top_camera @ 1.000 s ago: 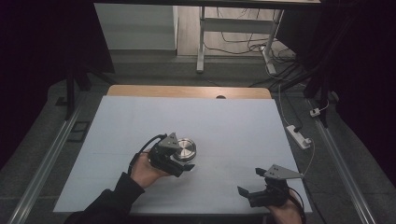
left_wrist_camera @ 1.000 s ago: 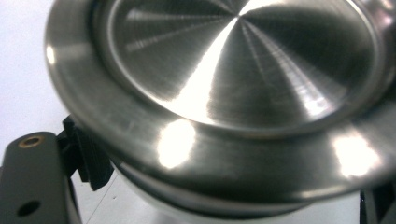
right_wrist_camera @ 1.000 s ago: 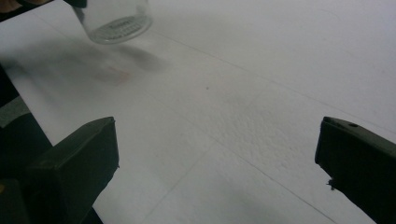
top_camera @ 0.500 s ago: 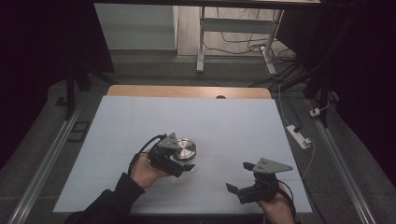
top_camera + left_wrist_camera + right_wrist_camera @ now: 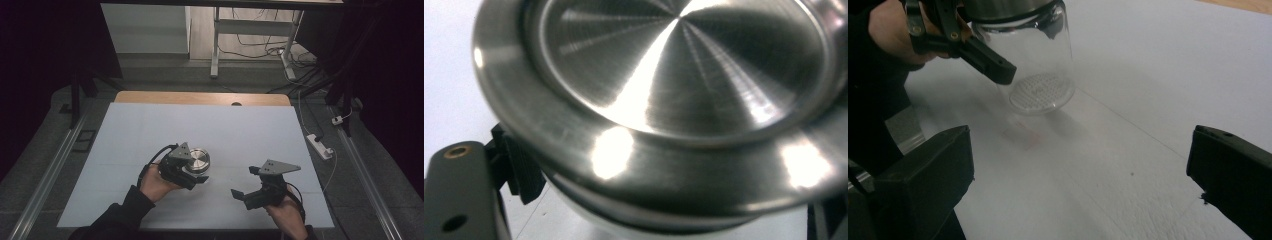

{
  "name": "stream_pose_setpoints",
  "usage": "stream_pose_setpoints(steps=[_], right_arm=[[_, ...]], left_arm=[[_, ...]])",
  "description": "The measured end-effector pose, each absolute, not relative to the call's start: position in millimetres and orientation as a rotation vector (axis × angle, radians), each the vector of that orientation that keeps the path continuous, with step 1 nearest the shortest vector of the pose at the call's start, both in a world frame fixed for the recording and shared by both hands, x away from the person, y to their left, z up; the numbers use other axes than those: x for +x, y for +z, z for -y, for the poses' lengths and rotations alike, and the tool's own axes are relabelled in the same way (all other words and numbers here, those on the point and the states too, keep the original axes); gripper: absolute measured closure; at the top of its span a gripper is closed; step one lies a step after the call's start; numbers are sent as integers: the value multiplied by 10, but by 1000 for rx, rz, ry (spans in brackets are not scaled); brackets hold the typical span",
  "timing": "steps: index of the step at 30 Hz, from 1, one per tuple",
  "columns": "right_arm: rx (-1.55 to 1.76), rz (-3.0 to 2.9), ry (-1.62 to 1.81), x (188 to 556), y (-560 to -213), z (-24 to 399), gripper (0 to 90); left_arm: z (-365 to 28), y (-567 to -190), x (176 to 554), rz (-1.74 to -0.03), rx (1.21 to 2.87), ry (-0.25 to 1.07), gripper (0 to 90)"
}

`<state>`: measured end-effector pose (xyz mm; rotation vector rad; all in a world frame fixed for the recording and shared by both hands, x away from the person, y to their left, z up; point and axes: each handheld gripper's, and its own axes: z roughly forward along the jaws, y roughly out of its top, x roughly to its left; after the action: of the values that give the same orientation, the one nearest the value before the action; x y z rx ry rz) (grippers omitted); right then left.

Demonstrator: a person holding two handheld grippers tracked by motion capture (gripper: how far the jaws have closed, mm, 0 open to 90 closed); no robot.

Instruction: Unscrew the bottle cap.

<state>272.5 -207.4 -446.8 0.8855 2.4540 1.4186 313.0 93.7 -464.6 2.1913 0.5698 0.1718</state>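
While the left gripper stays clamped on the glass jar just below its steel lid, holding it upright on the table, the right gripper has travelled from the near right corner toward the middle over the last second and now hovers with its jaws spread wide and nothing between them, pointing at the jar but well apart from it. Judged from this approach, the free gripper is being brought in to work on the lid while the other steadies the jar body; the lid is still seated. In the right gripper view the jar appears clear and empty, with a dimpled base resting on the surface. The table carries a plain white sheet with a wooden edge strip at the far side. Beyond it stand a metal frame leg, loose cables on the floor and a white power strip to the right, in a dark room
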Motion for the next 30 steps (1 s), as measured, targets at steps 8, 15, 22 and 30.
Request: stream_pose_setpoints(steps=[8,15,22,30], right_arm=[[870,-2458,1372,2844,-4347,1859,0],[821,-2469,1359,2932,-4264,1685,0],[794,-2471,1380,3023,-4143,1524,0],[744,-2490,1382,3092,-4129,1306,0]], left_arm=[[-946,-4645,3131,-572,2190,172,153],[-951,-4654,3134,-576,2191,174,153],[-952,-4660,3136,-576,2192,176,153],[-938,-4667,3130,-574,2194,180,153]])
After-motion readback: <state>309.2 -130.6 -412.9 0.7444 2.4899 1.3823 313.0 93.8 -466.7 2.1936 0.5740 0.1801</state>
